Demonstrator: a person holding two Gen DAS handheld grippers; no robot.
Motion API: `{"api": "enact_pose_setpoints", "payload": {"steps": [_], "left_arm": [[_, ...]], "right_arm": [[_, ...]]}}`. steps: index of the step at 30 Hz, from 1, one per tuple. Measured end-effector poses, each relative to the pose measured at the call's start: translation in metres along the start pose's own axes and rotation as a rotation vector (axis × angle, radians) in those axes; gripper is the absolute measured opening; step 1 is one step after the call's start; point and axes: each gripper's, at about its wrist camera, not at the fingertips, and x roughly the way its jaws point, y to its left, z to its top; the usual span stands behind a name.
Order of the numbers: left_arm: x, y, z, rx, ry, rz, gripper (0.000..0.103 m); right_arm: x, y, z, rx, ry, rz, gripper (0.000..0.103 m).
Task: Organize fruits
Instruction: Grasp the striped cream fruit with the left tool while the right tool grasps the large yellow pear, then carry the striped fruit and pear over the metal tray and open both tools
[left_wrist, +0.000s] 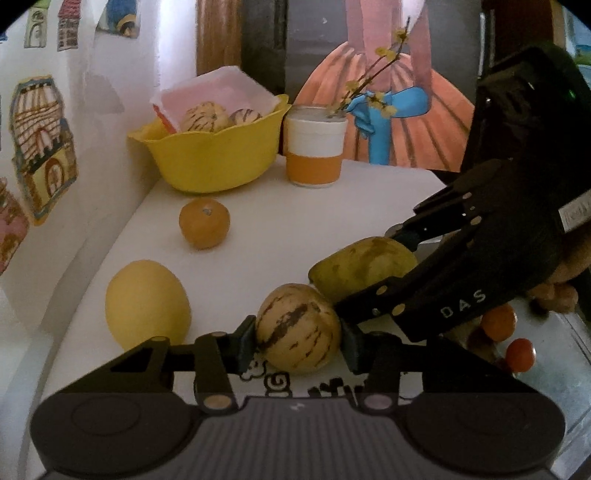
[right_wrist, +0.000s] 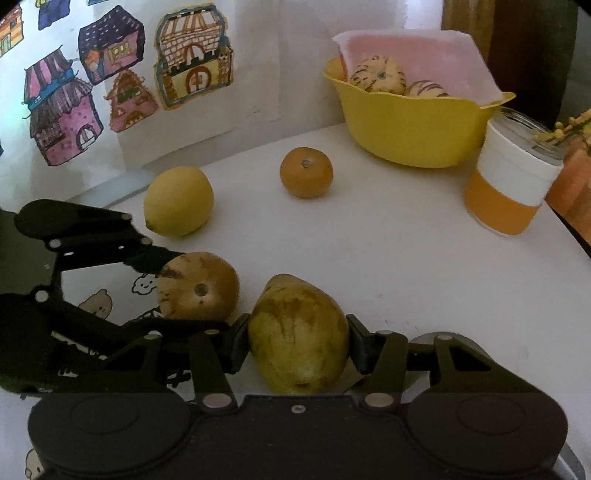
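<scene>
Striped melon (left_wrist: 297, 328) sits low over the table (left_wrist: 280, 221) front edge, clamped across its widest part between the left gripper (left_wrist: 297, 334) pads, and the pear (right_wrist: 298, 334) just right of it is pinched the same way by the right gripper (right_wrist: 298, 341), so both fruits look gripped ready to lift, likely both together. Two striped melons already lie in the yellow bowl (right_wrist: 413, 133) at the back beside the cup (right_wrist: 511, 177), so that is probably the sorting target. Lemon (right_wrist: 179, 201) and orange (right_wrist: 306, 171) sit loose between, untouched.
</scene>
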Motion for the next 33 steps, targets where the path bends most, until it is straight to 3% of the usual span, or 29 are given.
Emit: {"api": "enact_pose_setpoints", "payload": {"steps": [11, 20, 33], "left_arm": [[-0.029, 0.012, -0.011, -0.164, 0.061, 0.059, 0.05], [-0.056, -0.007, -0.02, -0.228, 0.046, 0.024, 0.05], [-0.081, -0.085, -0.022, -0.185, -0.025, -0.169, 0.05]], "right_arm": [[-0.035, 0.021, -0.016, 0.072, -0.076, -0.042, 0.054], [-0.101, 0.018, -0.042, 0.128, -0.146, -0.032, 0.054], [-0.175, -0.002, -0.118, 0.271, -0.159, -0.078, 0.054]]}}
